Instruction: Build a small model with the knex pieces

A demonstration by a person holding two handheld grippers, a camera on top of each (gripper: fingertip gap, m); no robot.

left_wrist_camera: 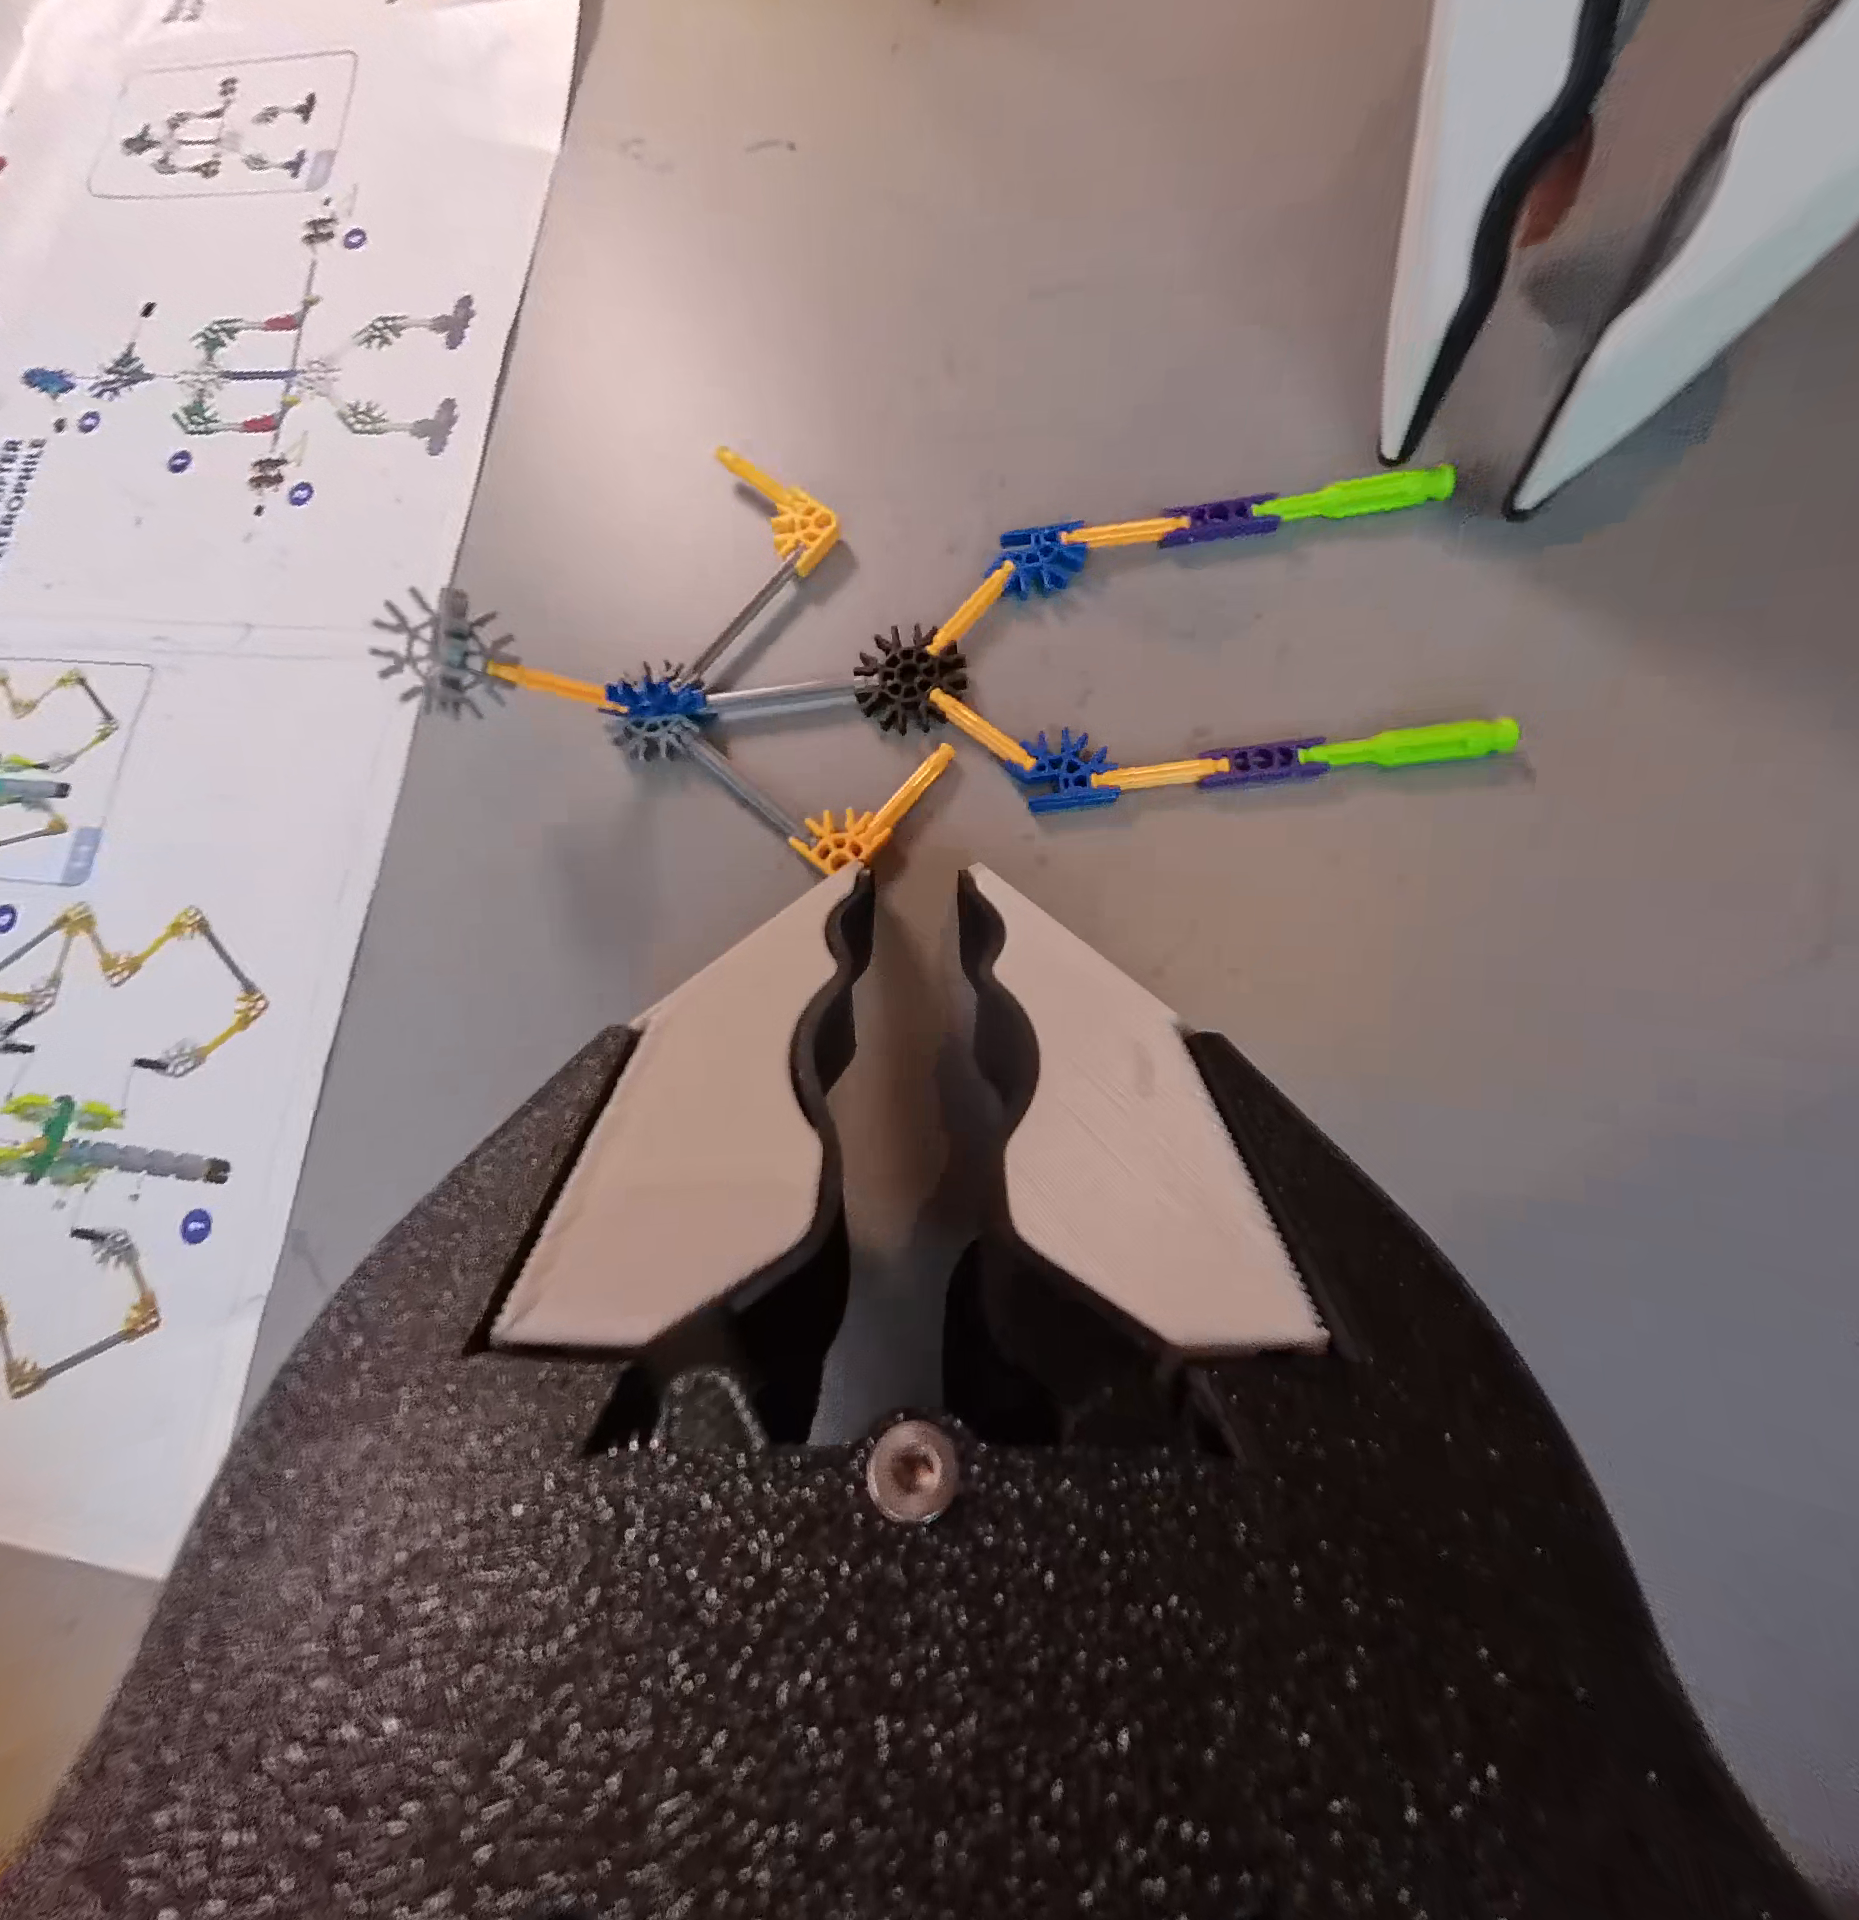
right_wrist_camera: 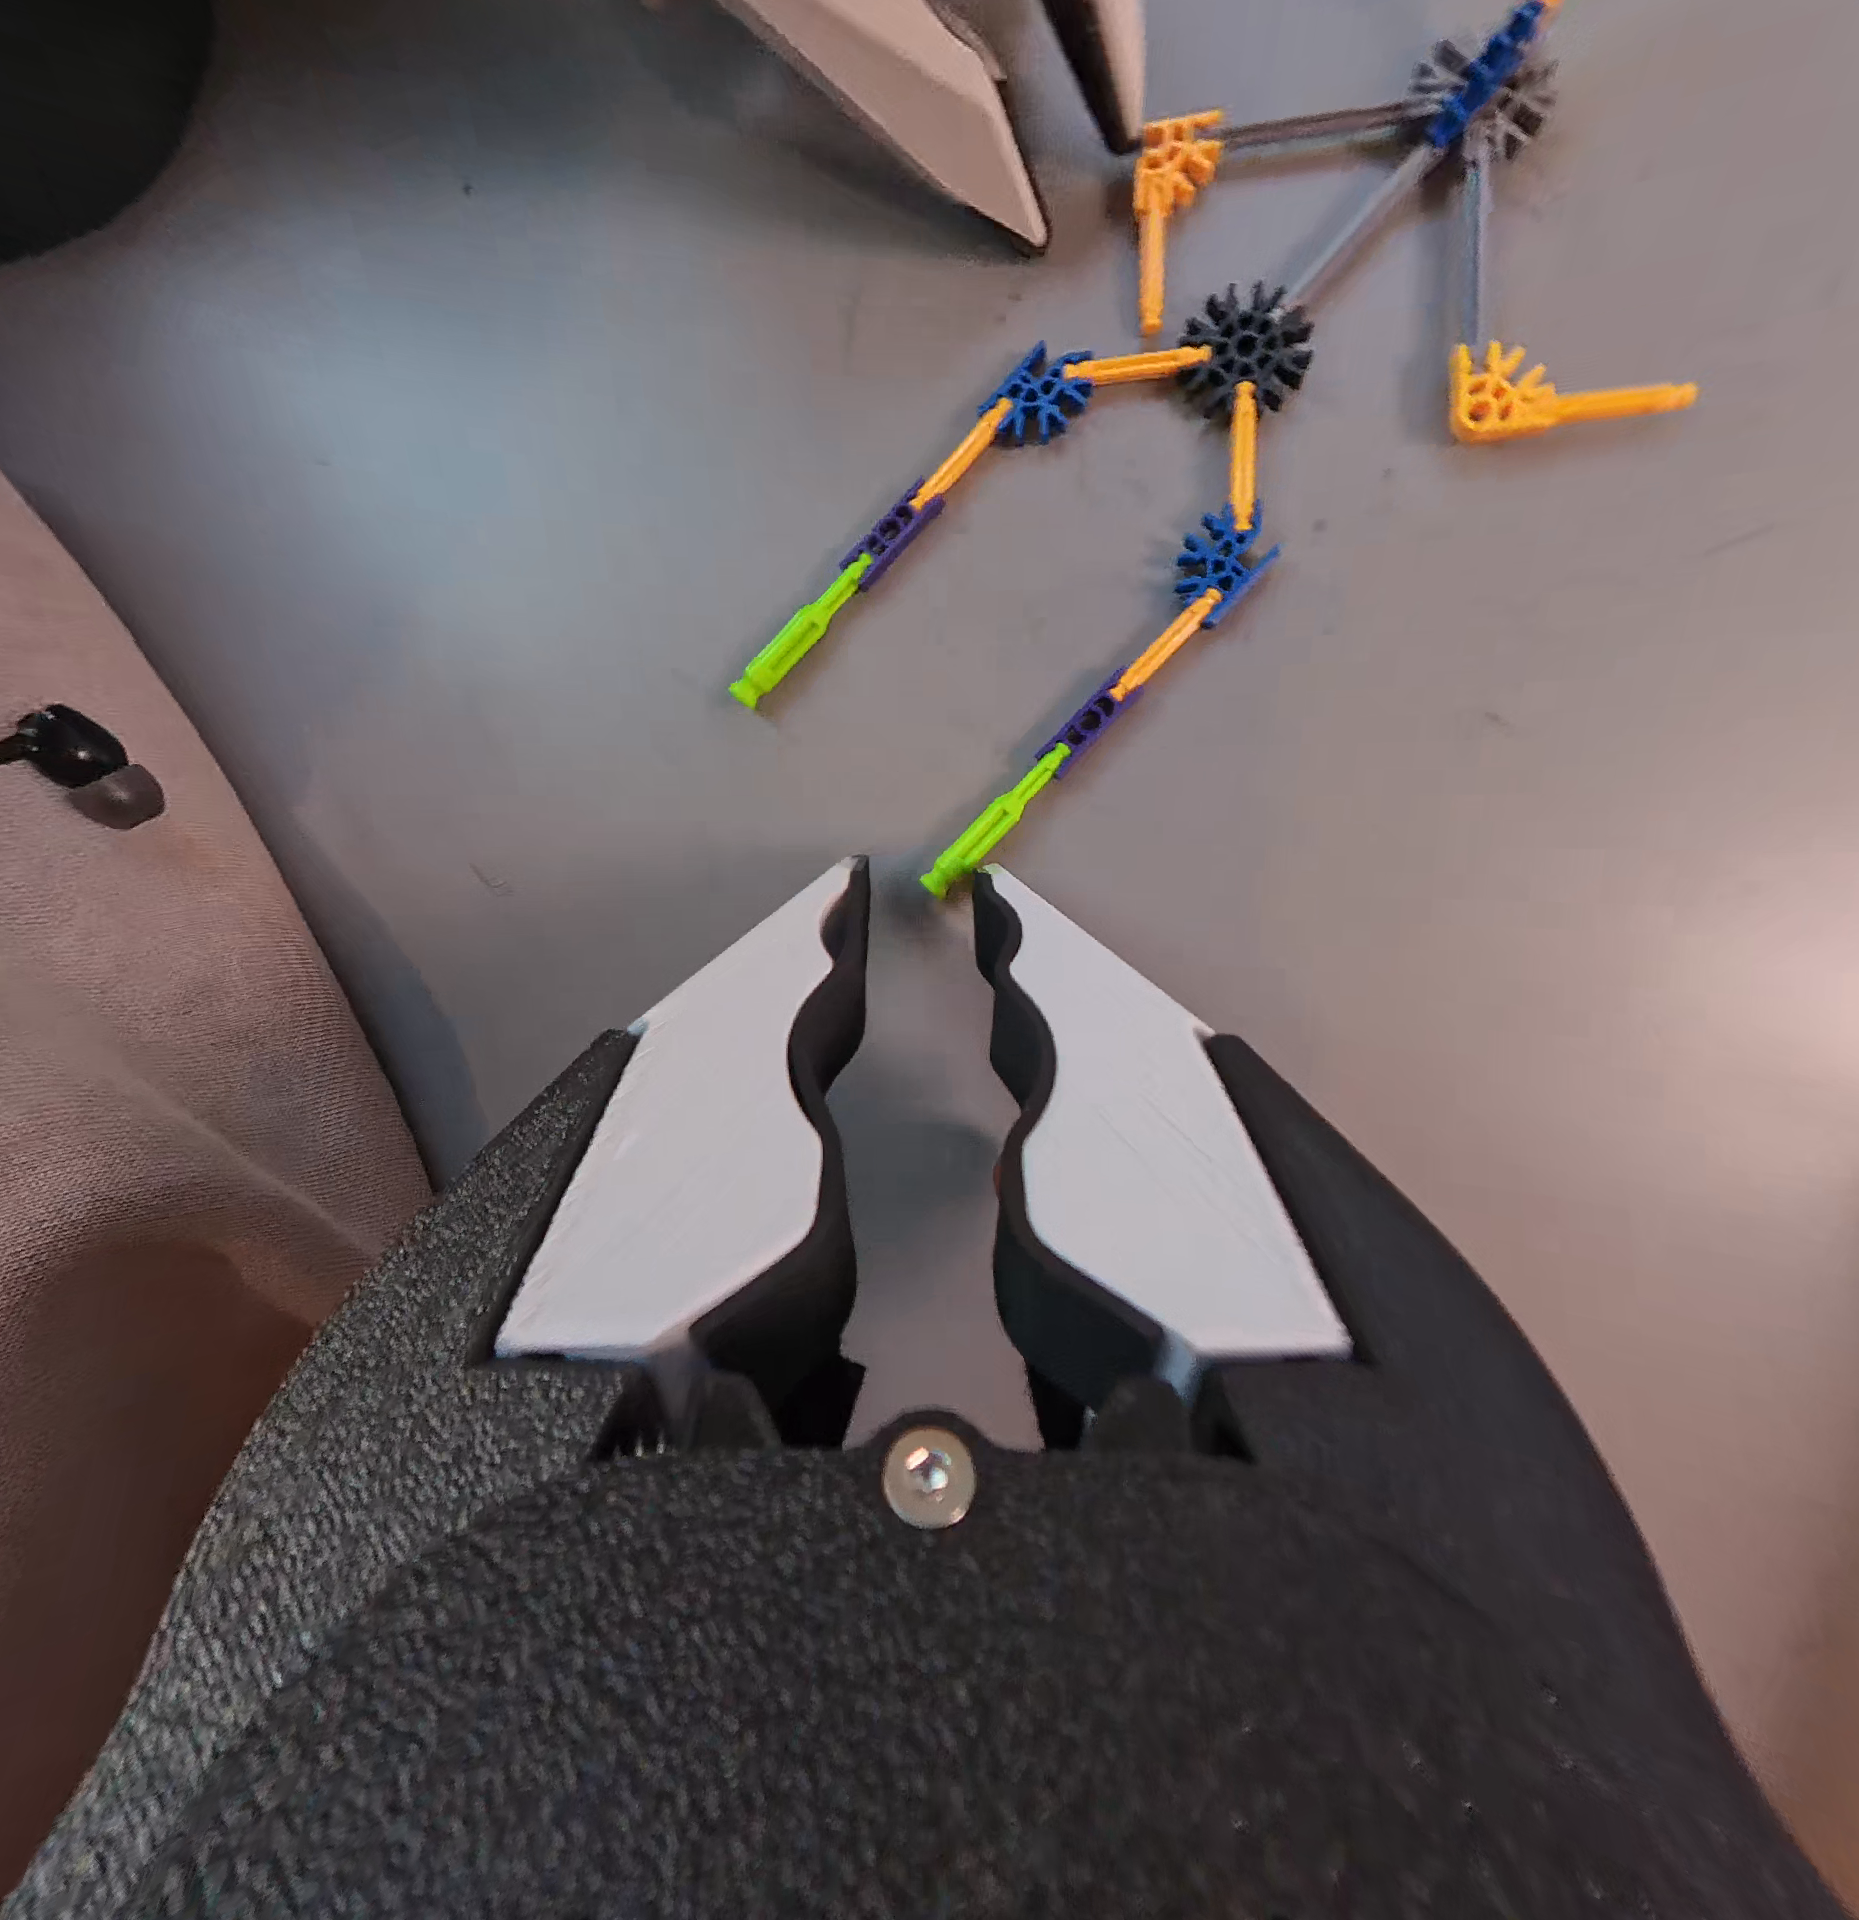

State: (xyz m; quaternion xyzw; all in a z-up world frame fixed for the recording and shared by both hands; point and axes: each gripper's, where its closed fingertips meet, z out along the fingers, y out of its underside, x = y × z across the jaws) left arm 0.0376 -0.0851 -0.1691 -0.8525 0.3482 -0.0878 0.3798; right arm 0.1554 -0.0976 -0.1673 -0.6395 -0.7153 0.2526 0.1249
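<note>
At the far left of the left wrist view a white printed instruction sheet (left_wrist_camera: 177, 623) with coloured build diagrams lies flat on the grey tabletop (left_wrist_camera: 1320, 1039), and a grey snowflake-shaped plastic connector (left_wrist_camera: 431, 652) rests partly on its edge. That connector is the left end of a flat rod-and-connector toy model (left_wrist_camera: 800, 686) — yellow and grey rods joining blue, yellow and black hubs. At its middle sits a black round spoked hub (left_wrist_camera: 909, 675), from which two branches run right, each through a blue connector and a purple clip to a lime-green plastic rod; the far one (left_wrist_camera: 1356, 497) and the near one (left_wrist_camera: 1418, 744) lie apart and roughly parallel. The left gripper (left_wrist_camera: 912, 883) is parted and holds nothing, its left fingertip just beside the near yellow fan-shaped connector (left_wrist_camera: 842, 836); whether they touch I cannot tell. At the right, the right gripper (right_wrist_camera: 920, 873) is likewise released and empty, with the tip of one lime-green rod (right_wrist_camera: 982, 826) lying just at the mouth of its fingers. A pinkish fabric (right_wrist_camera: 125, 1039) fills the left of that view.
</note>
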